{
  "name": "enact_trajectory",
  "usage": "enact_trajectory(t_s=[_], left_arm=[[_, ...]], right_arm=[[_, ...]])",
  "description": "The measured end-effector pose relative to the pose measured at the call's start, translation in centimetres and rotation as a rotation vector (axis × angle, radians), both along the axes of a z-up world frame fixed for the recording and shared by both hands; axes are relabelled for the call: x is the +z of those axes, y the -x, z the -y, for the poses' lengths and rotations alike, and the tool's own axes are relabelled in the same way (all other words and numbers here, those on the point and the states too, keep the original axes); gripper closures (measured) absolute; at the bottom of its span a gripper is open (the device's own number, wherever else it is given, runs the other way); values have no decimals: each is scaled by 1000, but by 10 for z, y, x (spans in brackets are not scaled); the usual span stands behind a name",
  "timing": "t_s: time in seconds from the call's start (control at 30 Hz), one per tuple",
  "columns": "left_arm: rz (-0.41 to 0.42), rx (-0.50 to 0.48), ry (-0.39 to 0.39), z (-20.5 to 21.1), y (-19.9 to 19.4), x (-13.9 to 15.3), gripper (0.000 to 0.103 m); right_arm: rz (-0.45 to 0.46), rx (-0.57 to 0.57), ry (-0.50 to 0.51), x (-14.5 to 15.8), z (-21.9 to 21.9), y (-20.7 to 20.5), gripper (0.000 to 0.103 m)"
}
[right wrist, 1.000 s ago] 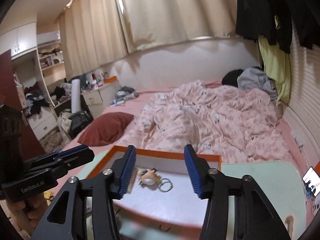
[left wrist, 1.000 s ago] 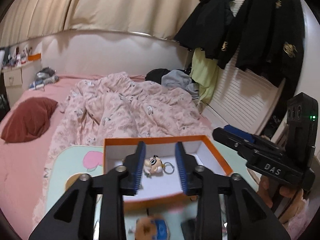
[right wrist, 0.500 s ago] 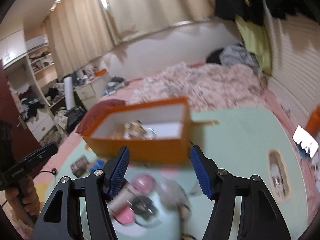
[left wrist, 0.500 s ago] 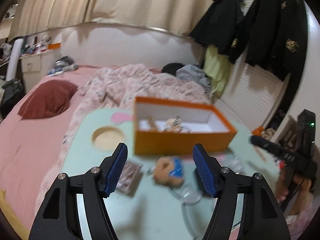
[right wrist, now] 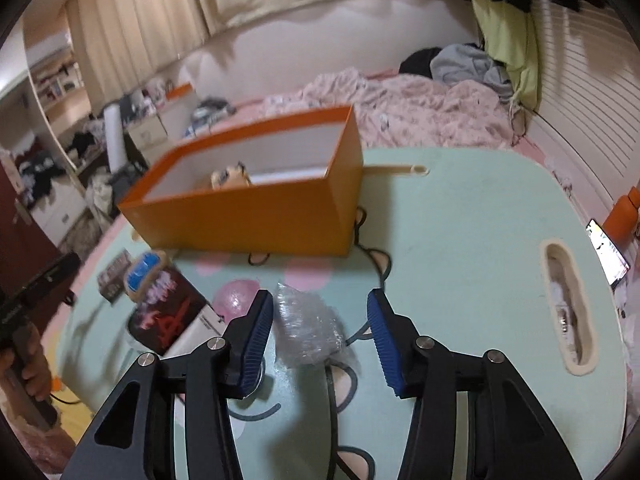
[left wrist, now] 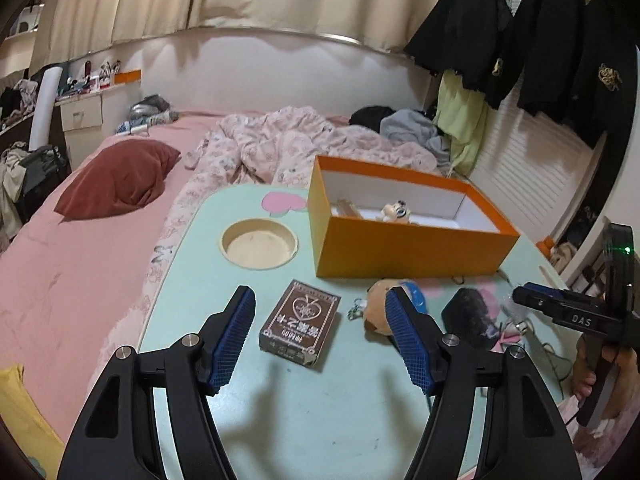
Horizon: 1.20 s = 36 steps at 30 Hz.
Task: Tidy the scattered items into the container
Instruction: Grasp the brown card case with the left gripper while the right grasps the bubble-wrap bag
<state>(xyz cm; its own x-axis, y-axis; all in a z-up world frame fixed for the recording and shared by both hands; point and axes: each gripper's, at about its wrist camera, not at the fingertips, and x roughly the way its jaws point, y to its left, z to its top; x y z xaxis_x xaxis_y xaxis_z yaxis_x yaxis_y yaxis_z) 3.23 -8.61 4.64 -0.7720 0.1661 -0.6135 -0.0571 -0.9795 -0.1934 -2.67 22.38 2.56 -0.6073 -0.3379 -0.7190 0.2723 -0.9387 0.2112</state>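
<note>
An orange box [left wrist: 404, 246] [right wrist: 256, 216] stands on the mint table with a small plush keychain [left wrist: 396, 212] inside. A brown card pack [left wrist: 301, 322] lies flat between the jaws of my left gripper [left wrist: 320, 336], which is open and hovers above it. A tan and blue plush [left wrist: 386, 306] lies by its right finger. In the right wrist view a crumpled clear plastic wrapper [right wrist: 308, 326] lies between the jaws of my right gripper [right wrist: 320, 338]. Those jaws are closing but the pads stand apart from the wrapper.
A black pouch [left wrist: 470, 316] [right wrist: 166, 318] and a pink ball [right wrist: 236, 300] lie near the wrapper. The table [left wrist: 192, 300] has a round cup recess [left wrist: 259, 243] and a slot [right wrist: 568, 312]. A pink bed with a quilt lies beyond. A phone [right wrist: 608, 256] sits at right.
Both grippers have pulled back from over the box and dropped toward the table. The left now frames the card pack, the right frames the wrapper with narrower jaws.
</note>
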Motion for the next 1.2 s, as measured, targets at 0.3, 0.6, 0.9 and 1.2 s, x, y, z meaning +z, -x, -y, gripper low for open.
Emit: enact_trajectory(t_s=[0.3,0.6,0.9,1.2], left_arm=[[128,38,48,-6,24,-26,35],[169,35,119,-19,34,-37,60],[-28,25,94,-22,15,11,60],[-125,-74,102,-56,66,67,60]], right_arm=[[-9,-8,-12,-17,-4,2,72],[-48,-4,37,-8,-9,-2,72],[-107,9,99,15,-7,-4,72],[-223,66,121,76,22,37,72]])
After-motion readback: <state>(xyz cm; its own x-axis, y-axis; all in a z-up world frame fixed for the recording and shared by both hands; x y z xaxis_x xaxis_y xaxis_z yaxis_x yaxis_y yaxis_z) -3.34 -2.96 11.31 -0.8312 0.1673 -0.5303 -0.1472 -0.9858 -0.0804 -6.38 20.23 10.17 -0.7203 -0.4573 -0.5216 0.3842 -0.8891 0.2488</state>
